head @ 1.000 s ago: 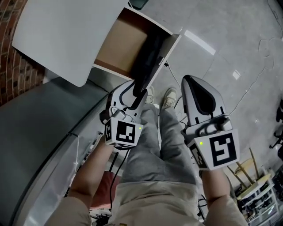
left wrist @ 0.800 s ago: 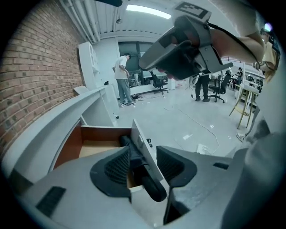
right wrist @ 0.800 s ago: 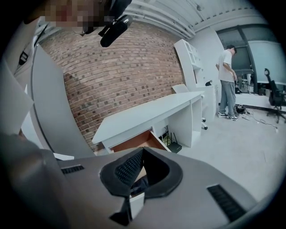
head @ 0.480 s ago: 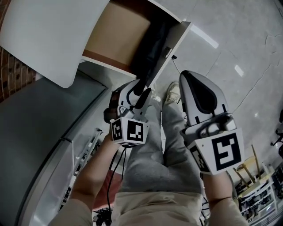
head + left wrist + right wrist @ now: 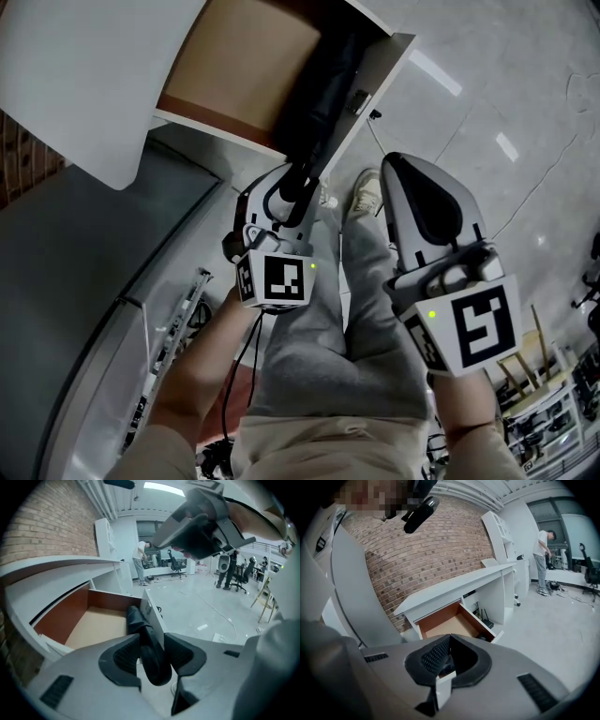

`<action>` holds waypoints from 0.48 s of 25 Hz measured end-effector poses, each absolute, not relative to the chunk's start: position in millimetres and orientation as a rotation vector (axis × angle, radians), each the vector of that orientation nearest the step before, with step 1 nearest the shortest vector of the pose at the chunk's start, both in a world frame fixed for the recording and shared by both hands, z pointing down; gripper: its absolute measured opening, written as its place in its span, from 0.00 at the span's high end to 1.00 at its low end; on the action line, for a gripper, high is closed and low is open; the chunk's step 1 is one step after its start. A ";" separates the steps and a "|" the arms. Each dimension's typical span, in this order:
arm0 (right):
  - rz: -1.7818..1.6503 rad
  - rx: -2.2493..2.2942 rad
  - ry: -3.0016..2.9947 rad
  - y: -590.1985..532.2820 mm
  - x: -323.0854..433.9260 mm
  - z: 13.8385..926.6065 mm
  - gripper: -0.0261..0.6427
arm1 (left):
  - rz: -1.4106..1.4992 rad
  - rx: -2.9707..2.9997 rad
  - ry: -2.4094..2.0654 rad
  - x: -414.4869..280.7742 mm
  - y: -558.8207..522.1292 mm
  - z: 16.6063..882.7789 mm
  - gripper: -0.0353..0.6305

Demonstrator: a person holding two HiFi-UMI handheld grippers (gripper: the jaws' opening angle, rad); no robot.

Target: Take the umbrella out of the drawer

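One open drawer (image 5: pixel 244 75) under white desktop (image 5: pixel 84 75) (brick wall (image 5: pixel 440 541) behind)

Drawer (image 5: pixel 234 75): open under white desk (image 5: pixel 84 66).
Umbrella (image 5: pixel 323 89): black, folded, against drawer's front panel.
Left gripper (image 5: pixel 298 180): jaws on umbrella's near end.
Right gripper (image 5: pixel 401 169): apart, over floor.

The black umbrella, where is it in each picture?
Head view: top centre, the folded black umbrella slants from the open brown-lined white drawer into the left gripper.
Left gripper view: centre, gripped between the jaws.
Right gripper view: I cannot make it out.
Shared landmark: that open drawer, in all three.
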State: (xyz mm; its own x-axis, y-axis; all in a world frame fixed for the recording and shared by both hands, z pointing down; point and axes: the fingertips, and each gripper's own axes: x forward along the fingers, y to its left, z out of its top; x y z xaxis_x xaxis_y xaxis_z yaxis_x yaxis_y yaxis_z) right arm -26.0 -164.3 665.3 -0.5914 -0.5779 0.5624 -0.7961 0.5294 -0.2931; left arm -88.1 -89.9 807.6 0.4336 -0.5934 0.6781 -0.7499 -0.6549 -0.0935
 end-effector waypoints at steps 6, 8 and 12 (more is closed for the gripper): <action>0.789 1.128 -2.396 -166.1 -28.5 668.2 0.95 | 0.926 2.395 -1.280 -97.9 -96.5 800.4 0.70; 0.789 1.109 -2.385 -164.3 -29.2 670.7 0.95 | 0.933 2.397 -1.282 -97.0 -97.0 802.4 0.70; 0.778 1.093 -2.377 -163.0 -28.9 674.4 0.95 | 1.034 2.400 -1.256 -89.7 -99.9 814.9 0.70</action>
State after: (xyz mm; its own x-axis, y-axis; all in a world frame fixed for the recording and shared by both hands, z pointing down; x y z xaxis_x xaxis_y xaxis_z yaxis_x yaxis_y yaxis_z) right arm -28.9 -163.0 674.4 -0.6091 -0.5543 0.5672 -0.7824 0.5368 -0.3156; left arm -89.7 -99.9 814.9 0.3794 -0.6215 0.6855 -0.7922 -0.6009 -0.1064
